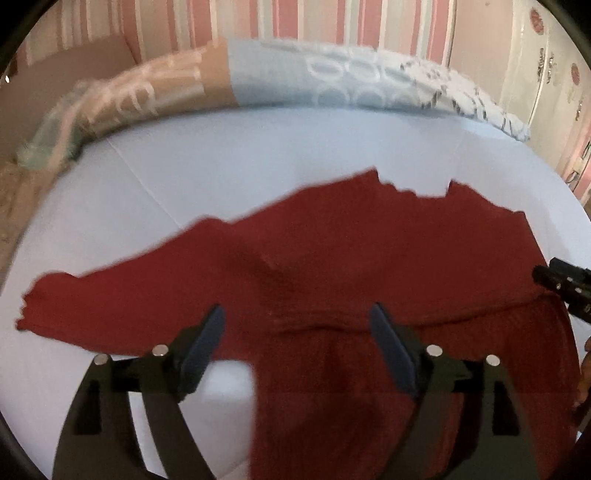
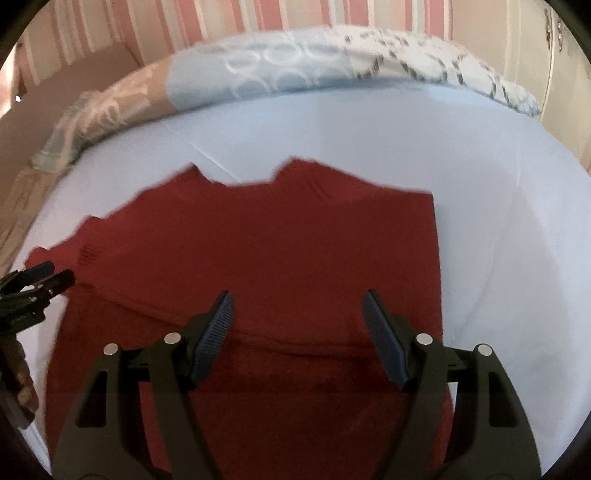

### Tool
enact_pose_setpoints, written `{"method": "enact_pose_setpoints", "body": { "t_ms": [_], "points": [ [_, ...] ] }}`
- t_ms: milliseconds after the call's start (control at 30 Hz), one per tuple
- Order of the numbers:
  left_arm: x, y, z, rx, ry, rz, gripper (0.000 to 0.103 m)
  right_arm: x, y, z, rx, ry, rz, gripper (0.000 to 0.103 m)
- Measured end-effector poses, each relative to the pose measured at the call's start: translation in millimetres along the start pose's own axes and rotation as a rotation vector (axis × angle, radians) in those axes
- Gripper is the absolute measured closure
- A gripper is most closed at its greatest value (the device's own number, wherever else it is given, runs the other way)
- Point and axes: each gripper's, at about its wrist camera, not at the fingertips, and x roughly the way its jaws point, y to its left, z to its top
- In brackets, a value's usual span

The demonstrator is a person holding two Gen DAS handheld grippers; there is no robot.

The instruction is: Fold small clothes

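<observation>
A dark red garment (image 1: 351,258) lies flat on the pale blue sheet (image 1: 184,177), with one sleeve stretched out to the left and a fold edge running across its near part. My left gripper (image 1: 297,323) hovers open above that fold edge, and nothing sits between its fingers. In the right wrist view the same garment (image 2: 277,240) has a straight right side. My right gripper (image 2: 297,308) is open above it, also holding nothing. Each gripper shows in the other's view: the right gripper (image 1: 565,288) at the right edge, the left gripper (image 2: 37,286) at the left edge.
A rolled patterned blanket (image 1: 295,81) in tan, pale blue and white lies along the bed's far edge. Behind it is a pink striped wall (image 1: 314,18), with a white cabinet (image 1: 546,74) at the far right. Bare sheet (image 2: 498,221) lies right of the garment.
</observation>
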Motion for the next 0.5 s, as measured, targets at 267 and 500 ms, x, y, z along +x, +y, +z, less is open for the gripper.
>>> {"method": "enact_pose_setpoints", "body": {
  "t_ms": [267,500],
  "points": [
    [-41.2,37.4,-13.1,-0.002,-0.091,0.114,0.011,-33.6,65.0,4.1,-0.022,-0.112,-0.015,0.007],
    [-57.6,100.3,-29.1,-0.085,-0.040,0.081,0.002,-30.8,115.4,6.0,-0.010,-0.107,-0.004,0.003]
  ]
}}
